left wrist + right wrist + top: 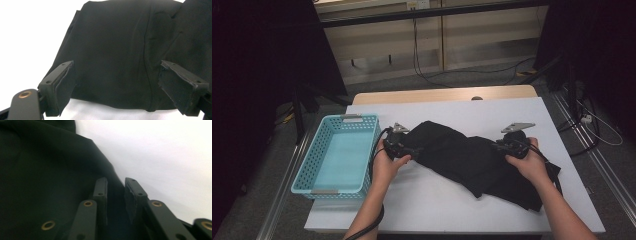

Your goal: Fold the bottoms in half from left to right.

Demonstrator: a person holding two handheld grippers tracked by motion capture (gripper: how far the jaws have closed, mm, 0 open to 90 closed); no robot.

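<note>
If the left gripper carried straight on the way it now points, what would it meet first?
Most likely the black garment: in the left gripper view it lies directly ahead of the left gripper, whose jaws stand wide open at its near edge. How close is hard to judge.

The left gripper, its two black padded jaws spread wide, hovers at the near edge of a crumpled black fabric garment lying on a white tabletop.
</note>
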